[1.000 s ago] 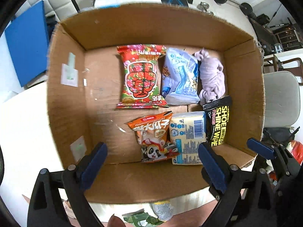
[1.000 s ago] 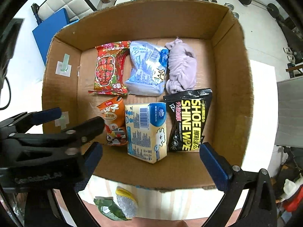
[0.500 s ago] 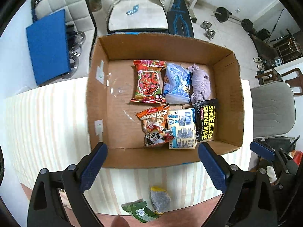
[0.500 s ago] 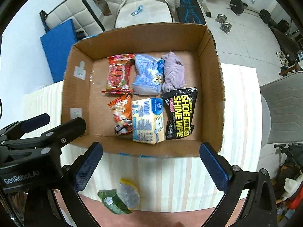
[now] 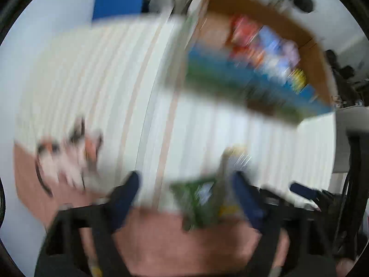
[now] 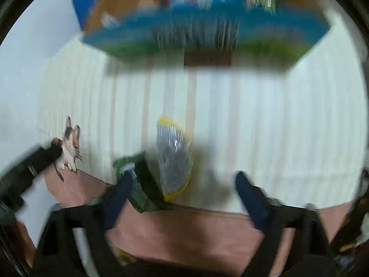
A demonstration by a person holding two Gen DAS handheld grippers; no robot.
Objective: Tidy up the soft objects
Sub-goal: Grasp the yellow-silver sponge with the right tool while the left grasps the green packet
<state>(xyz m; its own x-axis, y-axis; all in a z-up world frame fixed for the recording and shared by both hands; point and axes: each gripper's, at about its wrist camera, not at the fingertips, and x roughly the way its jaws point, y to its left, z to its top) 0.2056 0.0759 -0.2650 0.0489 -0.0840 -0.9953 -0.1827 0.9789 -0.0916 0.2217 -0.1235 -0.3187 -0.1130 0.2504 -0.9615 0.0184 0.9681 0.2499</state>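
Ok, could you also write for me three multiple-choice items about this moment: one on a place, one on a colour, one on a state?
1. Where do the green packet and the silver packet lie?
A. on the striped cloth, in front of the cardboard box
B. inside the box
C. on a chair

2. What colour are the silver packet's ends?
A. red
B. yellow
C. purple

3. How is the cardboard box?
A. taped shut
B. upside down
C. open at the top

Answers:
1 A, both packets rest on the cloth, short of the box wall.
2 B, a yellow rim shows at both ends.
3 C, blurred colourful things show inside over its wall.
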